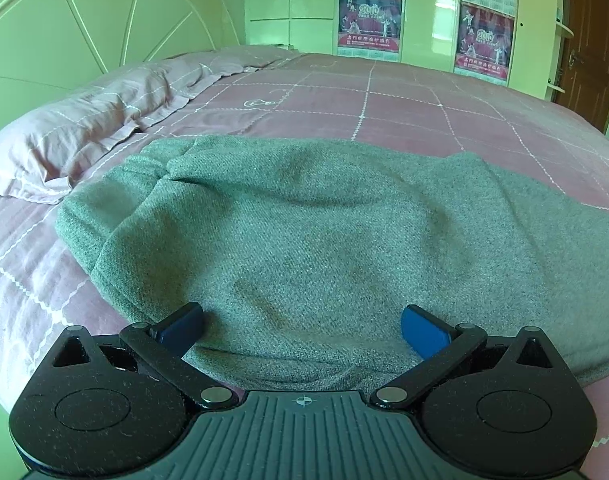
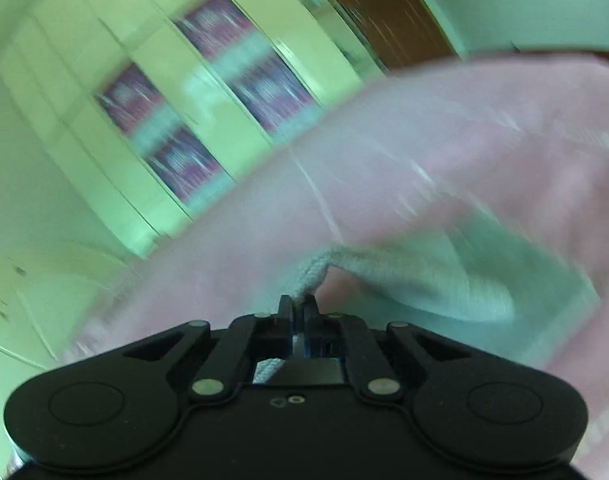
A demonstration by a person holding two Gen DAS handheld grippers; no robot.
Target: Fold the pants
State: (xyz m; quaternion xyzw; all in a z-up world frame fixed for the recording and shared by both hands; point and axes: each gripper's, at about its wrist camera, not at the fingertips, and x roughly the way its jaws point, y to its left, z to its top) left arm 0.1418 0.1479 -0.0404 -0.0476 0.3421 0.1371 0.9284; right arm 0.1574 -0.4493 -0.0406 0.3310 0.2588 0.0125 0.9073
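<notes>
The grey-green pants (image 1: pixel 304 240) are laid flat on the pink bed cover (image 1: pixel 404 108), right in front of the left gripper (image 1: pixel 302 322). The left gripper's two blue fingers (image 1: pixel 422 330) are spread wide apart. The near edge of the pants is seen between them, but nothing is pinched. A pink pillow (image 1: pixel 84 136) is seen ahead and to the left of this gripper. Green cupboard doors (image 1: pixel 428 12) with red posters (image 1: pixel 370 20) are seen far ahead, past the bed.

The right wrist view is blurred. The right gripper (image 2: pixel 298 304) is squeezed tight shut. A corner of the pants (image 2: pixel 384 276) is pinched between its fingers. From there the cloth is stretched ahead and to the right of this gripper, lifted a little over the pink bed cover (image 2: pixel 464 152).
</notes>
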